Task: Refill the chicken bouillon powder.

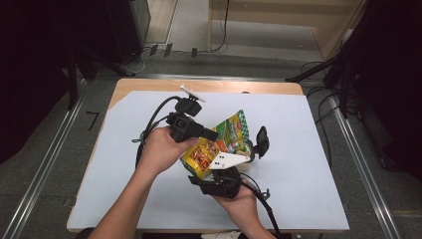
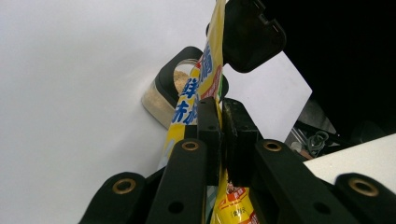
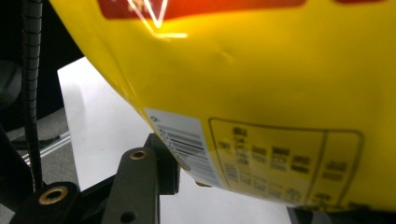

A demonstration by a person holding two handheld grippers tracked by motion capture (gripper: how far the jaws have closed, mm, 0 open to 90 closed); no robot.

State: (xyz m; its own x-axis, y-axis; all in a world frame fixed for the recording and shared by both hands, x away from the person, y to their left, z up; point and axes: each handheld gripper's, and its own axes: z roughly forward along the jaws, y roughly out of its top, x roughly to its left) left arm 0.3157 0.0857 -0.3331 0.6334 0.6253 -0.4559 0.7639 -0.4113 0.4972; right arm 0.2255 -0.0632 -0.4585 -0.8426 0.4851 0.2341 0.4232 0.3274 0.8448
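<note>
High view: the yellow snack bag [image 1: 219, 142] hangs above the middle of the white-covered table [image 1: 124, 149], between the left gripper [image 1: 211, 134] and right gripper [image 1: 234, 169].

Left gripper view: its jaws pinch the bag's edge; a jar [image 2: 163, 98] lies beyond.

Right gripper view: jaws part-open, flanking the bag's base.

We count one yellow snack bag [image 1: 215, 144], one clear jar [image 1: 247, 155] with one black lid [image 1: 262, 141], two grippers, left [image 1: 211, 134] and right [image 1: 219, 186], and one white-covered table [image 1: 298, 164].
</note>
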